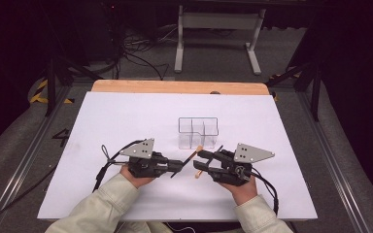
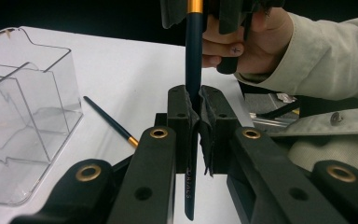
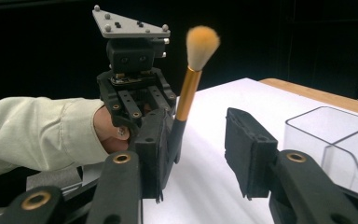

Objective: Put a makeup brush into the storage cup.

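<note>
A makeup brush [image 3: 186,98] with a dark handle, a gold ferrule and a fluffy orange tip stands up between the two grippers. My left gripper [image 2: 196,100] is shut on its dark handle [image 2: 194,65], near the handle's end. My right gripper [image 3: 200,140] faces the left one, and its jaws stand apart on either side of the brush. The handle lies close against the left-hand pad [image 3: 151,154], and a wide gap separates it from the other pad [image 3: 247,154]. In the high view both grippers [image 1: 177,167] [image 1: 201,162] meet at the table's front middle, just before a clear organizer [image 1: 198,132].
The clear plastic organizer [image 2: 23,116] has several empty compartments. A second dark-handled brush [image 2: 109,122] lies flat on the white table sheet [image 1: 126,121] between the organizer and my left gripper. A wooden edge [image 1: 175,86] runs along the far side.
</note>
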Tool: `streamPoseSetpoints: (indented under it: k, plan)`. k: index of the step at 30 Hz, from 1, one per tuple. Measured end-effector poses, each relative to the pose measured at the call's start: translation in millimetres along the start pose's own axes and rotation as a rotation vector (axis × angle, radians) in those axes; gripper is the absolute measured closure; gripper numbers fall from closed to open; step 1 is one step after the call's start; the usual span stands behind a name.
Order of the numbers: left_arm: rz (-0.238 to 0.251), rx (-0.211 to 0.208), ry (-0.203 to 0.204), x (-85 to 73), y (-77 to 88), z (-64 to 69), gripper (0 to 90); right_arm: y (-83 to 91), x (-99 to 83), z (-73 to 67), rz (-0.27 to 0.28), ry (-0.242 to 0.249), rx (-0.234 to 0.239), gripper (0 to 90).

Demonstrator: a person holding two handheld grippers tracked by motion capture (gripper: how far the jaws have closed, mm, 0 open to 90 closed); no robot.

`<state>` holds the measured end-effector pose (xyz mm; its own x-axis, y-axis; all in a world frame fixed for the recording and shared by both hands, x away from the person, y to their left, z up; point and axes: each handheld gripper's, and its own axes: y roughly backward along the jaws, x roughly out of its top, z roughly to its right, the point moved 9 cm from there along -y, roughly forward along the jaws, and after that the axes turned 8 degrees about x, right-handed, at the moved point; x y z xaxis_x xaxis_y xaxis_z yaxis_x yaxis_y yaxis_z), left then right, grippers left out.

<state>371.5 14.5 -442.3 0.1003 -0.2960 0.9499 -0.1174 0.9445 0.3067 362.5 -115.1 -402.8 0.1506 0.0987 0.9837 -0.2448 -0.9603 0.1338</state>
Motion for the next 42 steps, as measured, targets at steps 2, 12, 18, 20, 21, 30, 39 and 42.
streamPoseSetpoints:
  k: [2, 12, 18, 20, 21, 30, 39, 42]
  plan:
    - [-0.008, 0.000, -0.010, -1.3, -1.1, 0.2, 83.0, -3.9, -0.5, -0.9, -0.009, -0.001, 0.006, 62.9]
    - [-0.013, -0.003, -0.016, -2.1, -2.5, 1.2, 83.0, -11.3, -1.6, -3.2, -0.024, -0.001, 0.018, 69.9]
    - [-0.015, -0.004, -0.024, -2.3, -3.8, 2.9, 83.0, -14.7, -2.9, -5.3, -0.037, -0.002, 0.024, 77.1]
    - [-0.013, -0.005, -0.027, -2.4, -4.3, 3.5, 83.0, -14.8, -2.5, -5.7, -0.038, -0.004, 0.023, 80.1]
    - [-0.014, -0.004, -0.030, -2.4, -4.8, 4.0, 83.0, -14.9, -2.2, -6.0, -0.037, -0.011, 0.028, 80.8]
    - [-0.005, -0.007, -0.047, -1.6, -5.4, 5.9, 82.9, -16.2, 0.3, -8.8, -0.024, -0.029, 0.056, 83.6]
    - [0.001, 0.042, -0.021, -0.3, -3.8, 2.2, 63.6, -15.5, 4.3, -9.8, -0.025, -0.011, 0.048, 83.7]
    - [0.001, 0.074, -0.020, -0.1, -2.6, 1.0, 48.7, -14.5, 7.0, -8.9, -0.049, -0.002, 0.027, 83.7]
